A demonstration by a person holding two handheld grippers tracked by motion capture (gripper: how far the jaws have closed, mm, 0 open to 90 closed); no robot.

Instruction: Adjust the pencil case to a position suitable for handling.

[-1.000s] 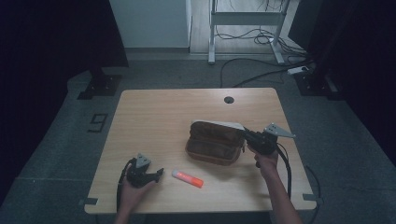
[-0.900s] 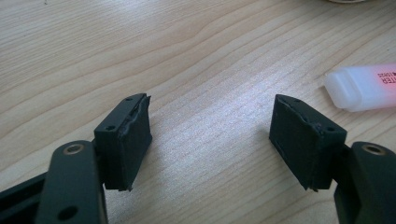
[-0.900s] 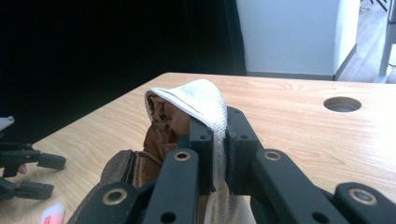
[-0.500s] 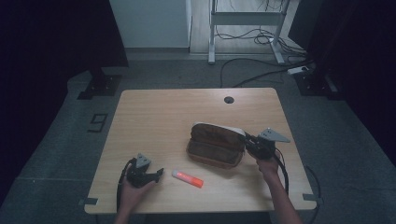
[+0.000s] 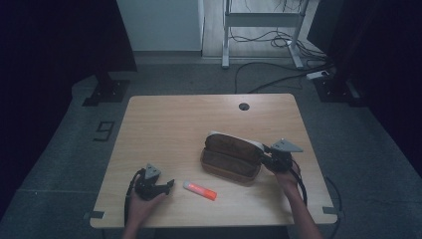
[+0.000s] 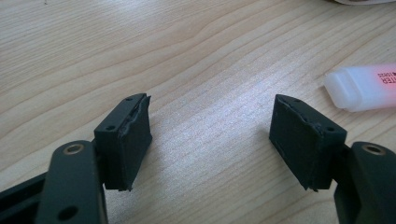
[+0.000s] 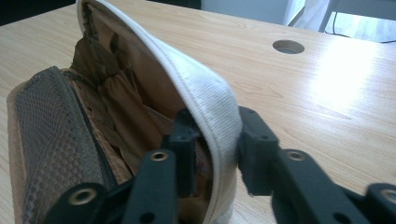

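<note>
A brown fabric pouch (image 5: 231, 162) lies open on the wooden table (image 5: 174, 129), its white-edged lid (image 5: 234, 141) raised. In the right gripper view the lid's white rim (image 7: 205, 93) stands between the jaws of my right gripper (image 7: 217, 140), one jaw inside the pouch beside its mesh pocket (image 7: 51, 126), the other outside. These jaws have just been opening, and the outer pad is off the rim. My right gripper (image 5: 262, 155) sits at the pouch's right end. My left gripper (image 5: 169, 185) rests open near the front left, with an orange-and-white highlighter (image 5: 199, 190) just right of it. The highlighter (image 6: 362, 86) lies beyond the open left gripper (image 6: 210, 135).
A round cable hole (image 5: 243, 106) is near the table's far edge, also seen as the hole (image 7: 288, 46) in the right gripper view. Behind the table, a metal desk frame (image 5: 259, 20) and cables (image 5: 278, 79) lie on the floor.
My right gripper has slipped a little toward the table's near edge at the pouch's end, and the pouch has shifted slightly with it. The left gripper and highlighter have stayed put.
</note>
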